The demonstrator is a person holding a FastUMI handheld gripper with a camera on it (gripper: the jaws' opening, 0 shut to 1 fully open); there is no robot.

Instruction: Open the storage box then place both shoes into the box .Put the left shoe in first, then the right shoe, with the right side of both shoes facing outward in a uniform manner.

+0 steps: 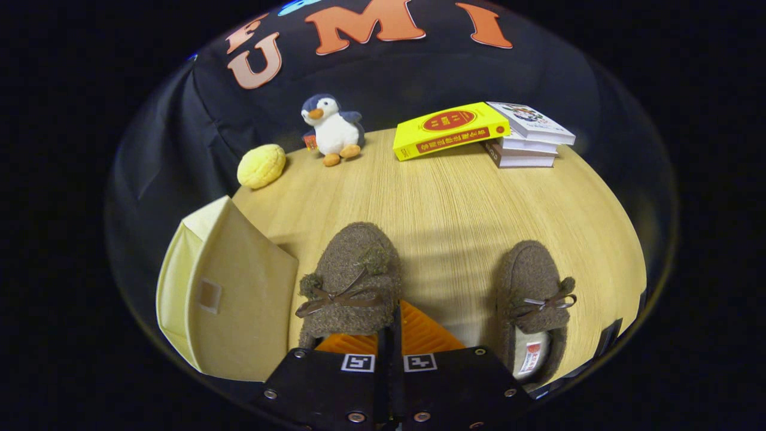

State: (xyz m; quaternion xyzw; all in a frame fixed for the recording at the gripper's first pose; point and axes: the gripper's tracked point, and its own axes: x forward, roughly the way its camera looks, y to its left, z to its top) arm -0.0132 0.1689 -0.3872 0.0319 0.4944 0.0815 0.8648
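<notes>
The hand-held gripper [392, 335] is pinching its orange fingers closed on the left shoe's [350, 281] rim — gripping there, likely, for carrying toward the storage box [239, 293] just alongside.

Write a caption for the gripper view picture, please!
Shut gripper beside the left slipper; right slipper apart, cream storage box closed.

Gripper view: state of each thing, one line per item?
gripper: fingers together, shut, nothing between them, at the left shoe's heel.
storage box: lid closed, left of the fingers.
left shoe: upright on the table, toe away, bow tied.
right shoe: upright, apart to the right.
yellow book: closed, leaning on the book stack.
penguin plush: standing.
</notes>
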